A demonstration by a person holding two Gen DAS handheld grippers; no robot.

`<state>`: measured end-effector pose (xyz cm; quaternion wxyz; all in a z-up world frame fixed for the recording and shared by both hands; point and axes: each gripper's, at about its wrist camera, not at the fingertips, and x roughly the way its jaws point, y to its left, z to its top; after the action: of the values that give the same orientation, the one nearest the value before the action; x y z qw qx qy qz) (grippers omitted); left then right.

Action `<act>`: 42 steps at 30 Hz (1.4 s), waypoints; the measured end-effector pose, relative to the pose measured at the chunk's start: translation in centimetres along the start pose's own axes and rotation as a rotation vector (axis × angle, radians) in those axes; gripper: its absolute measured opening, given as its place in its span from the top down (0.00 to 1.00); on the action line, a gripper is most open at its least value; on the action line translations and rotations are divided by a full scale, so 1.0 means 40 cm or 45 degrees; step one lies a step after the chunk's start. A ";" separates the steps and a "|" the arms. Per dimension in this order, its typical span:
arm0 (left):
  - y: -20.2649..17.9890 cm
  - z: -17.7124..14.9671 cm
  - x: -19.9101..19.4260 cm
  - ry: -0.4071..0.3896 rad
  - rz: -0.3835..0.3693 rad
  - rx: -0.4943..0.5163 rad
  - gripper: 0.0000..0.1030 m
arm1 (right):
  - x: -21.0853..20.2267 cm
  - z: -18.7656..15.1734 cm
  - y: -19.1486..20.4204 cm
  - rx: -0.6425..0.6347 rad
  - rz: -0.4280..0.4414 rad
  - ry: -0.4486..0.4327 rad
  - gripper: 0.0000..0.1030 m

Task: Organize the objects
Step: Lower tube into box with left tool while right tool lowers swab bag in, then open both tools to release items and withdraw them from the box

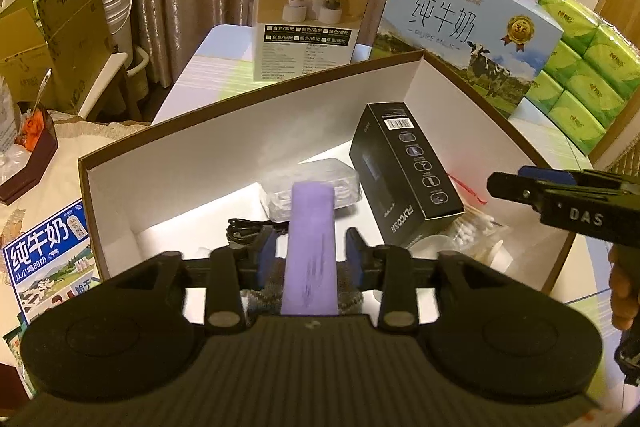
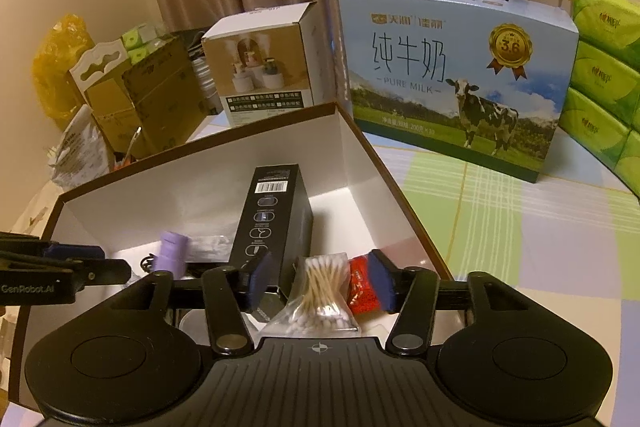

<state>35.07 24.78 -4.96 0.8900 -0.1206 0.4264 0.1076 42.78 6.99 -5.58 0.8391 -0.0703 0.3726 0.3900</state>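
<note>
A white-lined open box (image 1: 240, 131) with brown rim sits on the table; it also shows in the right wrist view (image 2: 200, 163). My left gripper (image 1: 310, 251) is over its near side with a long purple bar (image 1: 310, 243) between its blue pads; the pads stand slightly apart from the bar. The purple bar also shows in the right wrist view (image 2: 173, 251). Inside lie a black carton (image 1: 404, 175), a clear packet (image 1: 312, 187), a black cable (image 1: 244, 231) and a bag of cotton swabs (image 2: 320, 291). My right gripper (image 2: 320, 279) is open above the swabs, empty.
Behind the box stand a humidifier carton (image 1: 312, 11) and a blue milk carton (image 1: 472, 27). Green tissue packs (image 1: 584, 67) are stacked at the right. Cardboard boxes (image 1: 48, 39) stand at the left. A red packet (image 2: 362, 287) lies in the box beside the swabs.
</note>
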 end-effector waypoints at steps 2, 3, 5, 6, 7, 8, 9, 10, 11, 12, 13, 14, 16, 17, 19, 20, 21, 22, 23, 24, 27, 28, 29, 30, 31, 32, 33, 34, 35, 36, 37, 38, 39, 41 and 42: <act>0.001 0.001 0.000 -0.003 0.015 -0.002 0.58 | -0.005 -0.001 0.002 -0.008 0.001 -0.003 0.44; 0.004 0.001 -0.001 -0.003 0.015 -0.004 0.55 | -0.007 -0.002 0.004 -0.011 0.003 -0.005 0.44; 0.009 -0.001 -0.002 -0.001 0.020 -0.014 0.52 | -0.011 -0.004 0.005 -0.013 0.004 -0.006 0.40; 0.012 -0.003 -0.004 -0.002 0.024 -0.018 0.49 | -0.012 -0.005 0.007 -0.015 0.004 -0.006 0.39; 0.013 -0.004 -0.005 -0.001 0.027 -0.020 0.47 | -0.013 -0.005 0.007 -0.018 0.005 -0.006 0.38; 0.015 -0.006 -0.005 -0.001 0.029 -0.021 0.46 | -0.015 -0.006 0.009 -0.022 0.005 -0.006 0.36; 0.016 -0.008 -0.007 -0.001 0.032 -0.023 0.44 | -0.017 -0.008 0.010 -0.025 0.005 -0.007 0.35; 0.018 -0.009 -0.008 -0.001 0.036 -0.025 0.42 | -0.019 -0.009 0.012 -0.029 0.005 -0.008 0.33; 0.020 -0.011 -0.009 -0.001 0.039 -0.025 0.42 | -0.022 -0.010 0.013 -0.033 0.006 -0.010 0.32; 0.021 -0.013 -0.011 0.000 0.041 -0.025 0.40 | -0.025 -0.011 0.014 -0.036 0.008 -0.011 0.31; 0.023 -0.015 -0.014 -0.001 0.046 -0.029 0.38 | -0.028 -0.012 0.015 -0.038 0.010 -0.011 0.29; 0.024 -0.017 -0.016 -0.001 0.047 -0.032 0.36 | -0.031 -0.014 0.016 -0.040 0.012 -0.013 0.27; 0.026 -0.020 -0.023 -0.003 0.048 -0.031 0.31 | -0.039 -0.017 0.018 -0.044 0.015 -0.019 0.24; 0.026 -0.021 -0.026 -0.004 0.050 -0.030 0.29 | -0.043 -0.019 0.019 -0.046 0.019 -0.022 0.22; 0.025 -0.025 -0.034 -0.012 0.052 -0.029 0.27 | -0.051 -0.022 0.021 -0.049 0.024 -0.025 0.20; 0.024 -0.026 -0.038 -0.015 0.054 -0.029 0.26 | -0.055 -0.024 0.022 -0.050 0.027 -0.028 0.19; 0.023 -0.026 -0.043 -0.019 0.056 -0.030 0.24 | -0.060 -0.026 0.022 -0.053 0.030 -0.030 0.18; 0.021 -0.027 -0.048 -0.023 0.058 -0.031 0.23 | -0.064 -0.028 0.023 -0.056 0.033 -0.032 0.16; 0.019 -0.028 -0.054 -0.027 0.060 -0.032 0.22 | -0.068 -0.030 0.024 -0.059 0.032 -0.034 0.14; 0.018 -0.029 -0.061 -0.031 0.060 -0.033 0.19 | -0.073 -0.032 0.025 -0.062 0.028 -0.035 0.13; 0.009 -0.033 -0.082 -0.047 0.062 -0.030 0.15 | -0.089 -0.040 0.028 -0.070 0.021 -0.043 0.08; 0.005 -0.035 -0.089 -0.051 0.068 -0.027 0.14 | -0.095 -0.042 0.029 -0.071 0.021 -0.048 0.07; 0.001 -0.037 -0.096 -0.057 0.073 -0.026 0.12 | -0.101 -0.045 0.029 -0.071 0.022 -0.051 0.05; -0.003 -0.040 -0.104 -0.065 0.077 -0.025 0.09 | -0.107 -0.048 0.030 -0.073 0.024 -0.055 0.04; -0.006 -0.043 -0.111 -0.071 0.082 -0.026 0.07 | -0.113 -0.051 0.031 -0.074 0.025 -0.060 0.02; -0.009 -0.046 -0.118 -0.072 0.089 -0.030 0.07 | -0.121 -0.054 0.032 -0.075 0.027 -0.066 0.02; -0.011 -0.049 -0.125 -0.072 0.091 -0.032 0.06 | -0.128 -0.057 0.033 -0.077 0.028 -0.070 0.02; -0.013 -0.052 -0.131 -0.073 0.090 -0.035 0.06 | -0.134 -0.059 0.034 -0.078 0.028 -0.071 0.02; -0.016 -0.055 -0.138 -0.074 0.092 -0.038 0.06 | -0.141 -0.062 0.035 -0.079 0.028 -0.074 0.02; -0.018 -0.060 -0.144 -0.077 0.096 -0.036 0.06 | -0.148 -0.065 0.037 -0.079 0.029 -0.077 0.02; -0.021 -0.064 -0.150 -0.080 0.099 -0.033 0.05 | -0.154 -0.068 0.038 -0.080 0.031 -0.079 0.02; -0.025 -0.068 -0.157 -0.082 0.105 -0.031 0.05 | -0.161 -0.071 0.039 -0.081 0.033 -0.081 0.02; -0.029 -0.073 -0.163 -0.086 0.109 -0.028 0.04 | -0.168 -0.075 0.040 -0.083 0.035 -0.083 0.02; -0.037 -0.082 -0.175 -0.091 0.111 -0.021 0.04 | -0.179 -0.082 0.043 -0.085 0.037 -0.087 0.02; -0.041 -0.086 -0.181 -0.093 0.113 -0.019 0.04 | -0.186 -0.086 0.043 -0.086 0.039 -0.089 0.02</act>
<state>28.57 21.54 -1.17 0.8984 -0.1042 0.3977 0.1545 36.48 2.29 -2.69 0.8428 -0.0792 0.3305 0.4173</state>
